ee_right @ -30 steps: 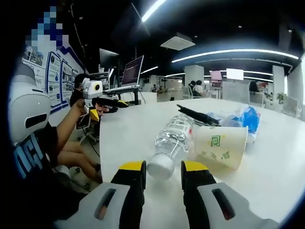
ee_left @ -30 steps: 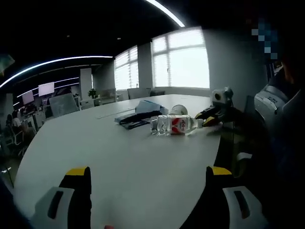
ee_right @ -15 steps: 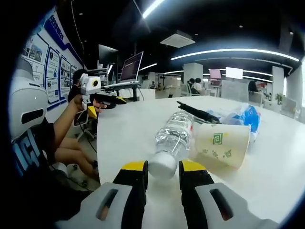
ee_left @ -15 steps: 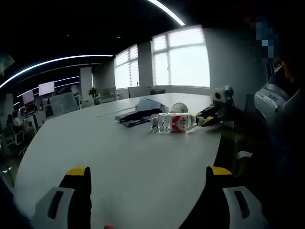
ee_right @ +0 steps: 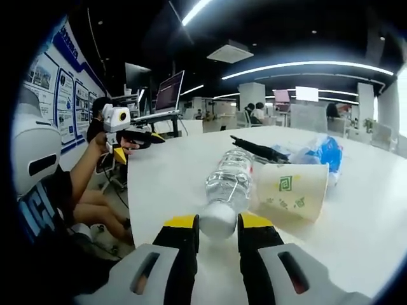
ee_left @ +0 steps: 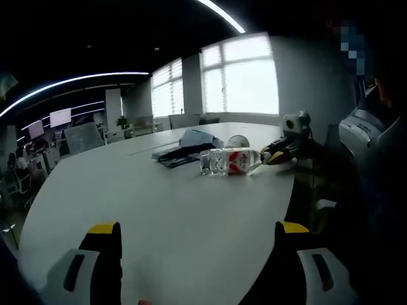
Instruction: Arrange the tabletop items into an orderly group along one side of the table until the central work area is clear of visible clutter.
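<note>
Your right gripper [ee_right: 217,230] has closed in over the last sec: its jaws now pinch the cap of the clear water bottle [ee_right: 227,187], lying on its side on the white table [ee_left: 159,203], touching a tipped paper cup [ee_right: 292,189]. Your left gripper [ee_left: 198,244] hangs wide open, holding nothing, well apart. Bottle looks ready to drag to the table's side w/ the rest

Two handheld grippers: the right gripper [ee_right: 218,223] has grey plastic fingers with slotted bases, black inner faces and yellow tips; the left gripper [ee_left: 198,230] matches. The operator wears a dark T-shirt [ee_right: 39,203] with pale blue lettering.
</note>
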Demonstrator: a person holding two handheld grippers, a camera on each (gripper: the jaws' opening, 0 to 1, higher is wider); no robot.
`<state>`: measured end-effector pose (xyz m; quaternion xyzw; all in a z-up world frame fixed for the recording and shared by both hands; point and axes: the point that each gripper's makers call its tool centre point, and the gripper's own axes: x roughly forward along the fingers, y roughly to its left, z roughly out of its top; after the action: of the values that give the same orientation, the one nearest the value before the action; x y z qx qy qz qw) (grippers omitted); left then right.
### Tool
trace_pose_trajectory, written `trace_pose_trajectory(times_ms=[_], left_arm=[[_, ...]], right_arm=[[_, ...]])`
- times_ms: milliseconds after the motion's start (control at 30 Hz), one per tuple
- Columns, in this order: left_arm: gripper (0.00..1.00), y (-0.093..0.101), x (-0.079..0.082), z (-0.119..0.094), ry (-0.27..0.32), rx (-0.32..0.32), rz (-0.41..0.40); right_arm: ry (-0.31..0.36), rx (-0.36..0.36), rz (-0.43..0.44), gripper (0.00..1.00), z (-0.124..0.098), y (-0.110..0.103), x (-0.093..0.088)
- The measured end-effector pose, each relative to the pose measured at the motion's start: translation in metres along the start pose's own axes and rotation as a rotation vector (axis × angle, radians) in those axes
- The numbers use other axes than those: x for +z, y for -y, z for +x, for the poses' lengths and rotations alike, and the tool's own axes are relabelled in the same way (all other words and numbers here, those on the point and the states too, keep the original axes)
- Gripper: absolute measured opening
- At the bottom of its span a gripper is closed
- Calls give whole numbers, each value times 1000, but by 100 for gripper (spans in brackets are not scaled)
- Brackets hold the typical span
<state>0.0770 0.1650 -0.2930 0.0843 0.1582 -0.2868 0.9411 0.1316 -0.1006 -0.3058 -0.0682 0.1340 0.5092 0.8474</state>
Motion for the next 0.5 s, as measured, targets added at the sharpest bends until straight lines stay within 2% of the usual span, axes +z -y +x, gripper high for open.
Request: trace_pose_trajectory(times_ms=[500], left_arm=[[100, 4, 2, 0, 3, -2, 9]], right_arm=[[54, -3, -20, 21, -13, -5, 21]])
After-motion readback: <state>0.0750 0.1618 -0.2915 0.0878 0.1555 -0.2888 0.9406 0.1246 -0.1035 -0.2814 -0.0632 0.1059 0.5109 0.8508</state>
